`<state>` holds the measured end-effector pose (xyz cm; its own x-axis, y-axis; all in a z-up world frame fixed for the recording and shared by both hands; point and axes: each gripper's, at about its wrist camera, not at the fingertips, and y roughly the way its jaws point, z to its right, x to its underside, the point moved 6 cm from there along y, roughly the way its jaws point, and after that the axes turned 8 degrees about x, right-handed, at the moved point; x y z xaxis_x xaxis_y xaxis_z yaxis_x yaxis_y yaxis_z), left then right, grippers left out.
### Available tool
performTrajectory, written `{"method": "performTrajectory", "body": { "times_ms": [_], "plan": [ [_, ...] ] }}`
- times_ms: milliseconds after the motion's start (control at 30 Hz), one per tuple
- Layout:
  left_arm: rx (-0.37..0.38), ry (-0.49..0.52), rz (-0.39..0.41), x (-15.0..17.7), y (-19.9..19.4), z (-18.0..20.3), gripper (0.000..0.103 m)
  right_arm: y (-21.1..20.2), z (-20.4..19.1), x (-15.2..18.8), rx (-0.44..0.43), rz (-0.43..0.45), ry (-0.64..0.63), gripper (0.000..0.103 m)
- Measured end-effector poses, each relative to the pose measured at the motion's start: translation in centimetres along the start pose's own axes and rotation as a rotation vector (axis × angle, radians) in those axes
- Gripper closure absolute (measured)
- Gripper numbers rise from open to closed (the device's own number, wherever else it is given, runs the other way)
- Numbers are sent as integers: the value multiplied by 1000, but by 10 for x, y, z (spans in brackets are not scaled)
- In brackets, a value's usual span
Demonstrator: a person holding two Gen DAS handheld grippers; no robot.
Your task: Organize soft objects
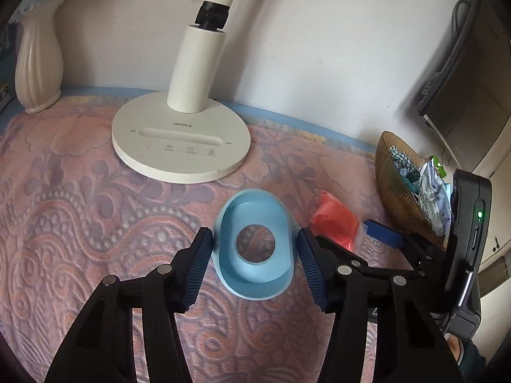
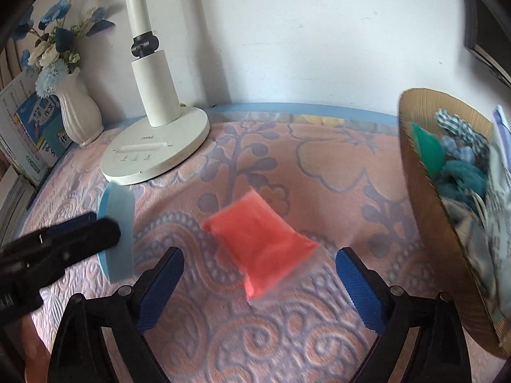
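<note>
My left hand-held gripper [image 1: 255, 249] brackets the blue soft ring [image 1: 255, 242] at the centre of the left wrist view. Both pads sit against the ring's outer wall, one on each side, and the ring is squeezed into an oval whose long axis runs toward the top of the frame. I judge this a grip on the ring. In the right wrist view the same ring appears at left centre, edge-on, with a black finger across it.

My right hand-held gripper [image 2: 260, 284] stands open. The red soft pouch [image 2: 260, 239] lies flat on the patterned cloth [image 2: 287, 166] covering the counter, just above and between the open fingers, untouched. Its long axis runs from upper left to lower right of the frame, oblique to the jaw line. The right hand-held gripper is the nearer one to the pouch.

The woven basket [image 2: 424, 172] sits at the right edge of both views. It holds a checked fabric piece [image 2: 456, 134], teal soft items [image 2: 460, 175] and a printed packet [image 1: 436, 198]. I judge it the destination for both objects.
</note>
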<state>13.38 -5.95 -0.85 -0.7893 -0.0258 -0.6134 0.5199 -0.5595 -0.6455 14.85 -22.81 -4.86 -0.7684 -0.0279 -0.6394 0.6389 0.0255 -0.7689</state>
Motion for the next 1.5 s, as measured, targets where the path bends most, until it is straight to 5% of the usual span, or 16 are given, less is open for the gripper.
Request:
{"method": "performTrajectory", "body": {
  "times_ms": [100, 167, 333, 567, 667, 733, 800, 967, 1200, 1233, 1333, 1500],
  "plan": [
    [38, 6, 35, 4, -2, -4, 50, 8, -9, -3, -15, -17, -21, 23],
    [35, 28, 62, 7, -2, -7, 50, 8, -12, -1, -8, -15, -47, 42],
    [-10, 95, 66, 7, 5, 6, 50, -4, -19, 11, 5, -12, -91, 48],
    [8, 109, 68, 6, 2, 8, 50, -44, 13, 63, 111, -101, 38, 48],
    [0, 137, 67, 8, 1, 13, 50, -61, 22, 83, 45, -123, 94, 46],
    [-6, 154, 64, 8, 2, 15, 50, -73, 21, 97, -41, -153, 99, 33],
    [-3, 157, 63, 9, 2, 16, 50, -81, 20, 107, -81, -168, 73, 28],
    [4, 150, 62, 9, 1, 16, 50, -89, 17, 105, -18, -141, -57, 23],
    [7, 157, 60, 10, 2, 17, 50, -62, -10, 87, -20, -88, -228, 16],
    [9, 157, 60, 10, 2, 16, 50, -57, -13, 87, -7, -73, -251, 21],
    [11, 158, 61, 10, 3, 16, 51, -58, -21, 88, -55, -42, -272, 63],
    [-5, 201, 68, 12, 3, 24, 53, -68, -15, 93, -36, -19, -298, 64]
  ]
}}
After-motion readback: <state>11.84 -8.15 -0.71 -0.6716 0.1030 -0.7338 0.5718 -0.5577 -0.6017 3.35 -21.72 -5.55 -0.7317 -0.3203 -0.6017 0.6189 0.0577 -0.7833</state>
